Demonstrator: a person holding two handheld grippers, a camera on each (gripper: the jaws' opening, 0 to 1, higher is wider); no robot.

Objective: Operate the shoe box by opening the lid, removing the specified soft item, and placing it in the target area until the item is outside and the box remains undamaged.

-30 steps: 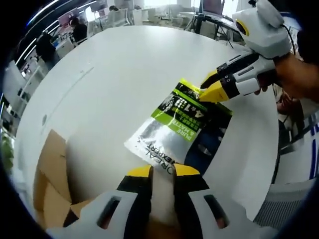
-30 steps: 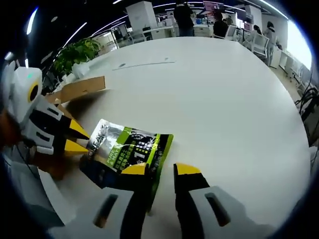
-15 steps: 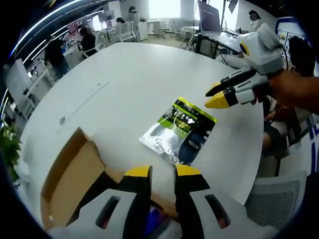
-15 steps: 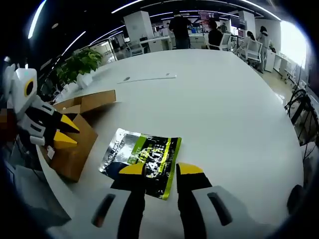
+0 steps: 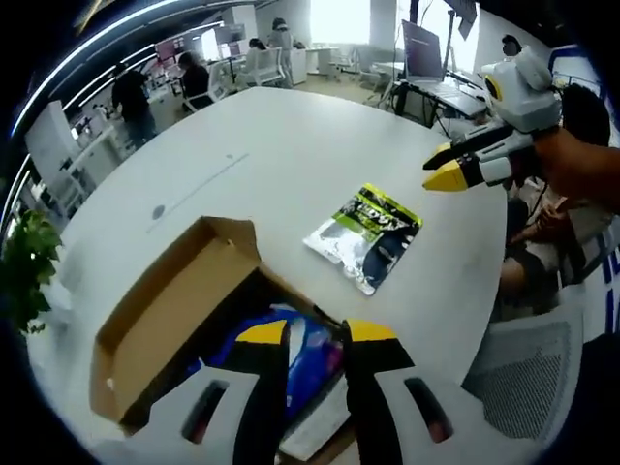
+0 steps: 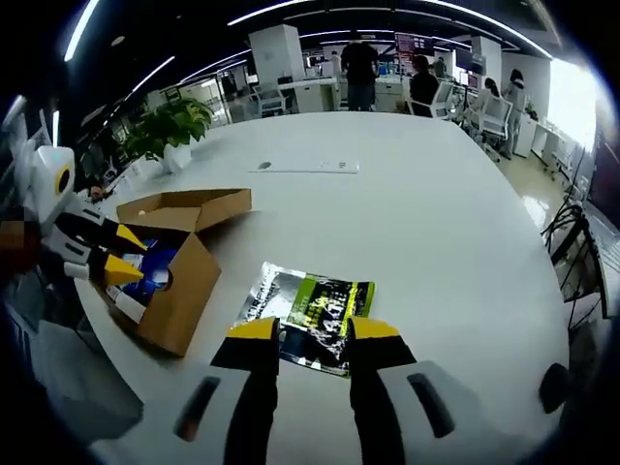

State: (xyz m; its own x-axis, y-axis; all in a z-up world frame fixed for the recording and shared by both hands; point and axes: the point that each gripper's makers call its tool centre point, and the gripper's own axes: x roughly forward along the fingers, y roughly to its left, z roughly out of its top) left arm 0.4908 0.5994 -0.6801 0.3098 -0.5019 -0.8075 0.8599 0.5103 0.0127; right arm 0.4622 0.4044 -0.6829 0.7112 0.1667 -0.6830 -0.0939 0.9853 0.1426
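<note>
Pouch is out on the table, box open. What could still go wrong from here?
1. The cardboard box sits close to the table edge in the right gripper view; a bump from the left gripper hovering over it may push it off.
2. The green pouch lies fairly near the table rim by the right gripper; a stray nudge could slide it off.
3. The box's lid flap stands open and could crease if pressed.

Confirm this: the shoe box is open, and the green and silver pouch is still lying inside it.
Wrong on the pouch. The shoe box is open, but the green and silver pouch lies flat on the white table beside it, as the right gripper view shows.
</note>
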